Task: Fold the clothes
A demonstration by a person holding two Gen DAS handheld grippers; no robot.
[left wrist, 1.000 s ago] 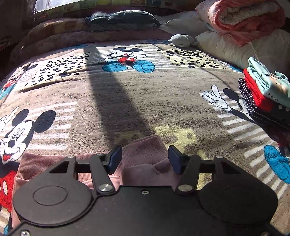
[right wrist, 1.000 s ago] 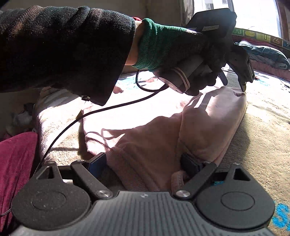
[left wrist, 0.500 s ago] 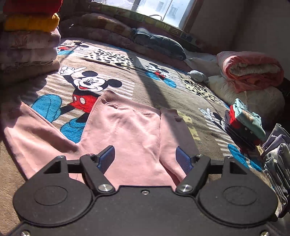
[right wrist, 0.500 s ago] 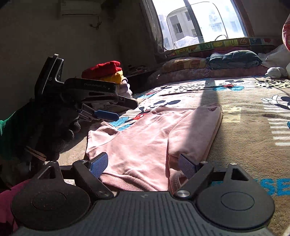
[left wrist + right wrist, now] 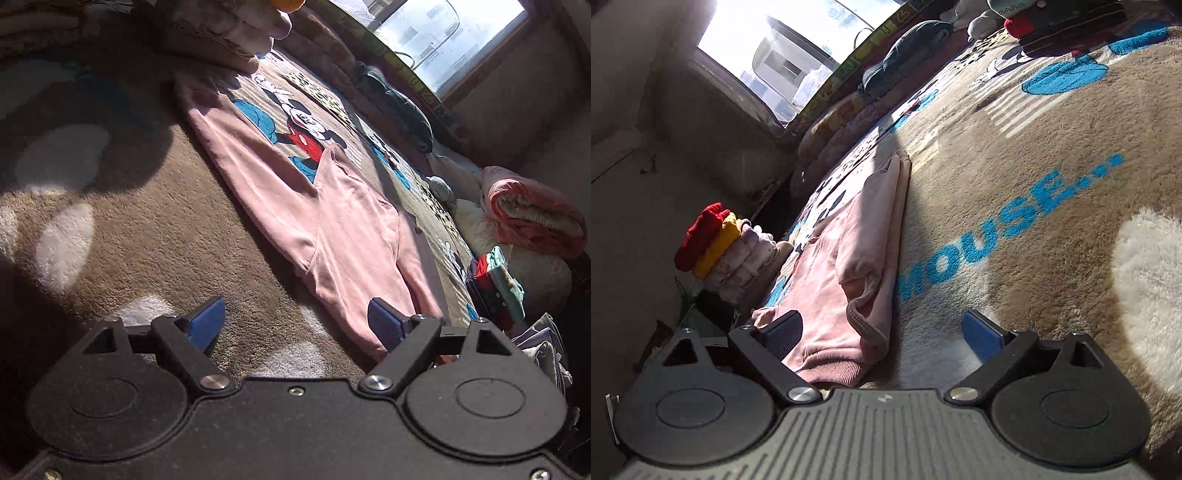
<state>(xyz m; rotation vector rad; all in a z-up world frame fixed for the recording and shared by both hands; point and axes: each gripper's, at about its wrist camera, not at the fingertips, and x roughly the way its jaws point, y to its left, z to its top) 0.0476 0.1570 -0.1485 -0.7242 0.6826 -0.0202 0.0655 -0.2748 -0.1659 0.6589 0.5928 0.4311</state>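
The left gripper (image 5: 297, 326) has a smooth black body with two round raised discs set behind the fingers, black angled linkage arms, and blue pads (image 5: 384, 326) on the fingertips. A silver screw sits at each arm's pivot, with smaller screws behind them on the body. The right gripper (image 5: 884, 332) is alike in its discs, black arms, silver pivot screws and blue pads (image 5: 982, 334), but its body behind the fingers is grey and ribbed.
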